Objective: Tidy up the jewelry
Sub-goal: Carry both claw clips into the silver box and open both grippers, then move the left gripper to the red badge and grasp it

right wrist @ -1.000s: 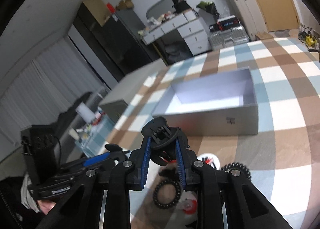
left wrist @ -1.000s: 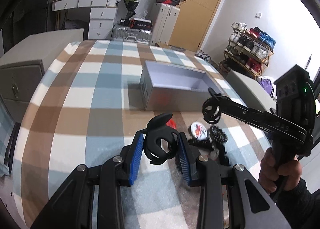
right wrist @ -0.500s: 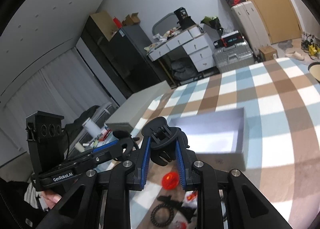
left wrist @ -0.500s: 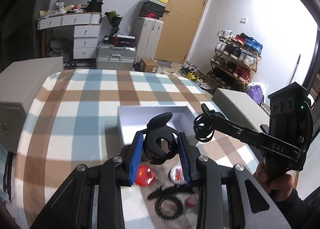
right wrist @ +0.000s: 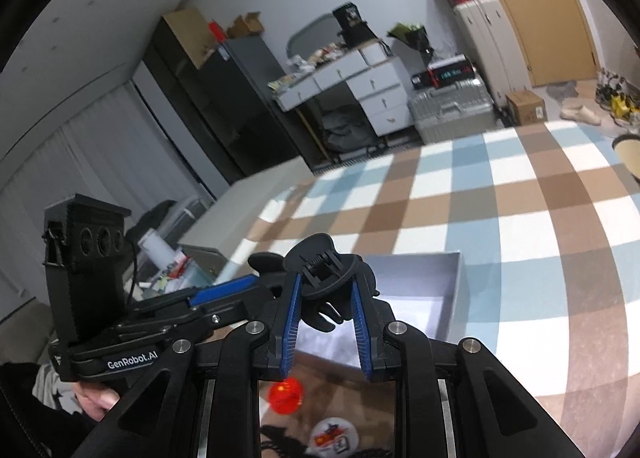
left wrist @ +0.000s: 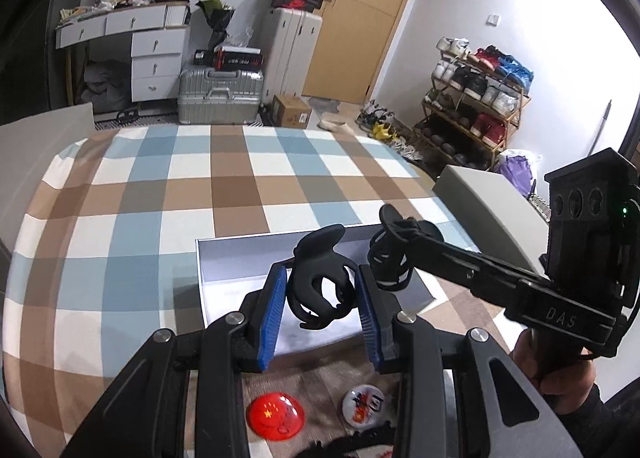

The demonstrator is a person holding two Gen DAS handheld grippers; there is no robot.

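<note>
Underneath everything lies a bench spread with a checked cloth of brown, pale blue and white squares (left wrist: 168,193). Beyond its far edge the room holds a white drawer desk piled with clutter (left wrist: 132,29), a ribbed silver suitcase (left wrist: 220,95) on the floor, tall white cabinets topped with shoe boxes (left wrist: 294,41), a light wooden door (left wrist: 368,13) and an open shoe rack full of sneakers (left wrist: 476,97) against the white wall. The right wrist view adds a dark wardrobe (right wrist: 216,97) and grey curtains at the left.

A shallow rectangular grey cardboard box with a white interior (left wrist: 224,278) sits open on the cloth; what shows of its floor is bare white, much of it hidden behind the tongs.

The left tongs (left wrist: 322,298), blue-padded, pinch a black plastic claw hair clip (left wrist: 320,286) above the near part of the box. The right tongs (right wrist: 326,318) likewise pinch a second black claw hair clip (right wrist: 324,278), held above the box's right side, just beside the first clip.

On the cloth nearer than the box lie a round red glossy badge with yellow stars (left wrist: 275,414), a round white badge with a coloured print (left wrist: 363,406) beside it, and dark beaded pieces at the lower frame edge, too cut off to tell apart.
</note>
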